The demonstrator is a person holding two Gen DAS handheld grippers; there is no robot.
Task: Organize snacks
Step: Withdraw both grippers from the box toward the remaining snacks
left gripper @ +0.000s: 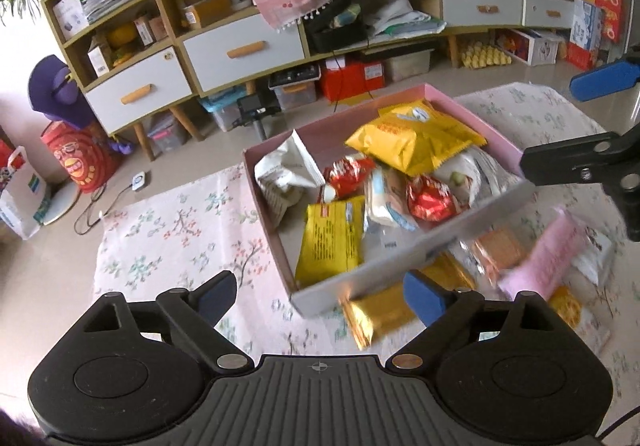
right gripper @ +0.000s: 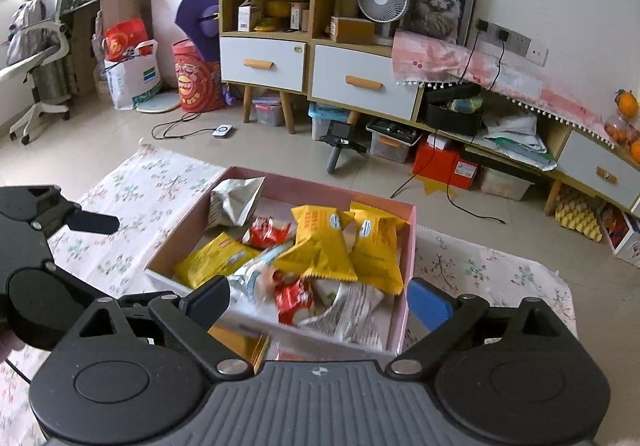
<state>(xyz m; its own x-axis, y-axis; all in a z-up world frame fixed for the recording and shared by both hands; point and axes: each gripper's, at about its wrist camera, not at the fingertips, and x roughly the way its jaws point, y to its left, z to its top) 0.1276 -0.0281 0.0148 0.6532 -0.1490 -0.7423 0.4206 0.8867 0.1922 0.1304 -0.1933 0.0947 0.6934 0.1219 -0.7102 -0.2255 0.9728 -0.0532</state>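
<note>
Ahead of both jaws: a surface under a floral cloth [left gripper: 172,230], with a pink box [left gripper: 404,260] lying on it. Inside the box, a heap of snacks: large yellow packets [left gripper: 416,144], a smaller yellow packet [left gripper: 332,242] at the near wall, red wrappers [left gripper: 430,198] and silvery-white bags [left gripper: 280,174] mixed in.

Just beyond the right fingertip of the left gripper [left gripper: 320,296], outside the box and against its near wall: loose snacks awaiting sorting, namely a pink packet [left gripper: 548,258], an orange-brown biscuit pack [left gripper: 502,250] and a gold bar [left gripper: 378,312], all blurred. Left gripper jaws wide apart, holding nothing.

Right gripper [right gripper: 320,300] poised above the near edge of the box, jaws likewise wide and empty; gold and orange wrappers partly hidden beneath its body.

Step in hand, by judgement: mid-way through loading, between picks, most snacks already boxed. Next move probably called for: lowering one set of jaws over a loose packet beside the box, closing on its edge without crushing, then lifting over the wall into the free near corner.
</note>
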